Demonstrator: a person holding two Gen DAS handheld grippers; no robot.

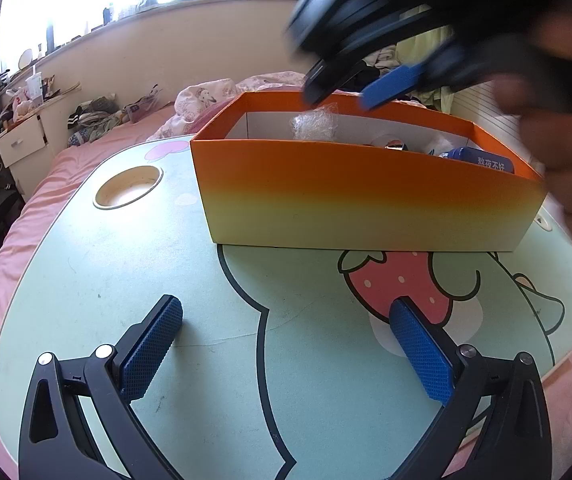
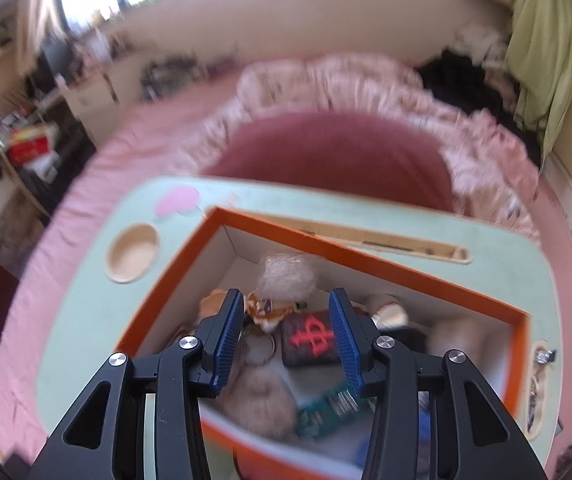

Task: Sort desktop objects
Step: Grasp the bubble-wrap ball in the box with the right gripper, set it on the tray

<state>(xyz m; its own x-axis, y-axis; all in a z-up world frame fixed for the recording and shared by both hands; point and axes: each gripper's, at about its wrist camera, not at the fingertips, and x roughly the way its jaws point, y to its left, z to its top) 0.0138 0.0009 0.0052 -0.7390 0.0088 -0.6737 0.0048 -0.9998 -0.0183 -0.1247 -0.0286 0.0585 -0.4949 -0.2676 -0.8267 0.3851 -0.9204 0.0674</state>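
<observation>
An orange box (image 1: pixel 350 184) stands on the pale green lap table (image 1: pixel 126 272). My left gripper (image 1: pixel 286 320) is open and empty, low over the table in front of the box. My right gripper (image 2: pixel 288 304) is open and empty above the box (image 2: pixel 174 276); it also shows blurred in the left wrist view (image 1: pixel 346 88) over the box's far rim. Inside the box lie a clear crumpled ball (image 2: pixel 286 276), a dark tile with a red sign (image 2: pixel 310 340), a keyring (image 2: pixel 260 346), a furry beige thing (image 2: pixel 262 400) and a blue bottle (image 1: pixel 478 160).
The table has a round cup recess (image 1: pixel 128 186) at its far left and a slot (image 2: pixel 386 244) along its far edge. It rests on a pink bed (image 1: pixel 18 224) with a rumpled quilt (image 2: pixel 346 80). A cluttered desk (image 1: pixel 26 120) stands at left.
</observation>
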